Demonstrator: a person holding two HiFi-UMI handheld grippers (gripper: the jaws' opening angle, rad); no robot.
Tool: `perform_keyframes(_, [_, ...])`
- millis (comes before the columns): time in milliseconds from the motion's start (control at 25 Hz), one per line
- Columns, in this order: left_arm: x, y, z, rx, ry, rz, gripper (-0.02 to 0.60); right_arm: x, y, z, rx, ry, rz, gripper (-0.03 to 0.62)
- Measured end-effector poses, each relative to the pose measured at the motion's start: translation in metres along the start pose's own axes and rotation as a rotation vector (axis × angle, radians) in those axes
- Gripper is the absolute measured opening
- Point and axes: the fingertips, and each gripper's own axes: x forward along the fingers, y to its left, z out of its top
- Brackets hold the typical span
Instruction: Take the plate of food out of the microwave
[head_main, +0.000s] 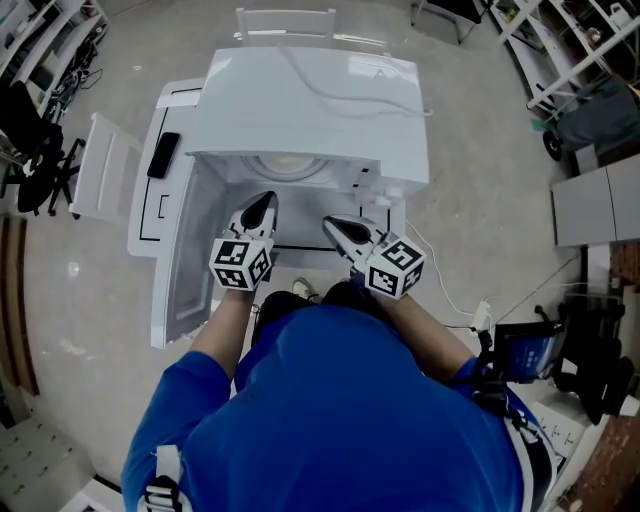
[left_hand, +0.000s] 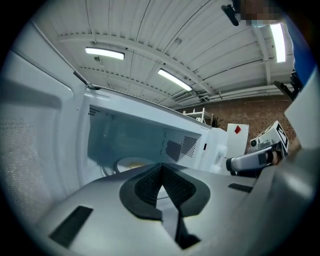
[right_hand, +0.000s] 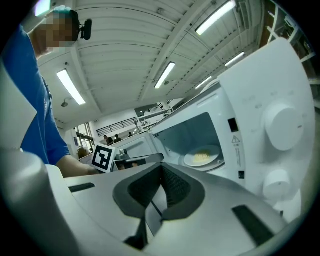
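the microwave (head_main: 310, 100) stands with its door (head_main: 175, 270) swung fully open to the left of the head view. the plate of food (right_hand: 202, 158) lies inside the cavity on the turntable, towards the back; the food is a pale yellow heap at the plate's centre. nothing touches the plate.

the left gripper (left_hand: 161, 167) is held level in front of the cavity opening, on the door side. its jaws are pressed together at the tips with nothing between them. from its own view the plate shows just above and beyond the closed tips, partly hidden by them.

the right gripper (right_hand: 161, 167) is held beside it at the opening, on the side of the control panel. its jaws are likewise closed tip to tip and empty. the two control knobs (right_hand: 282, 127) appear large at the right of its view, the plate beyond and to the right of its tips.

the two grippers are side by side and apart. a white cable (head_main: 330, 95) lies across the microwave's top. the person wears a blue top (head_main: 340, 420).
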Motion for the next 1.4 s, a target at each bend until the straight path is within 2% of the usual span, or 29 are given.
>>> perform_keyframes(200, [0.015, 0.005, -0.012, 0.077, 0.071, 0.007, 0.009, 0.005, -0.016, 0.002, 0.011, 0.0, -0.019, -0.003])
perform_keyframes(360, [0.03, 0.012, -0.024, 0.201, 0.151, 0.028, 0.009, 0.009, -0.02, -0.002, 0.014, 0.013, -0.019, -0.003])
perform_keyframes(600, [0.053, 0.019, -0.038, 0.35, 0.23, -0.001, 0.011, 0.011, -0.021, -0.008, 0.036, 0.02, -0.018, -0.003])
perform_keyframes(760, [0.066, 0.021, -0.048, 0.505, 0.279, -0.019, 0.015, 0.01, -0.026, -0.01, 0.053, 0.019, -0.028, -0.003])
perform_keyframes(880, [0.075, 0.019, -0.055, 0.629, 0.323, -0.046, 0.068, 0.01, -0.028, -0.011, 0.061, 0.017, -0.034, -0.002])
perform_keyframes(960, [0.08, 0.016, -0.058, 0.689, 0.343, -0.058, 0.078, 0.009, -0.03, -0.009, 0.064, 0.013, -0.037, -0.003])
perform_keyframes(1120, [0.088, 0.012, -0.061, 0.817, 0.391, -0.079, 0.084, 0.004, -0.033, -0.004, 0.066, 0.006, -0.04, -0.002])
perform_keyframes(1400, [0.092, 0.008, -0.07, 1.098, 0.46, -0.163, 0.084, 0.006, -0.034, -0.001, 0.069, 0.001, -0.043, -0.002])
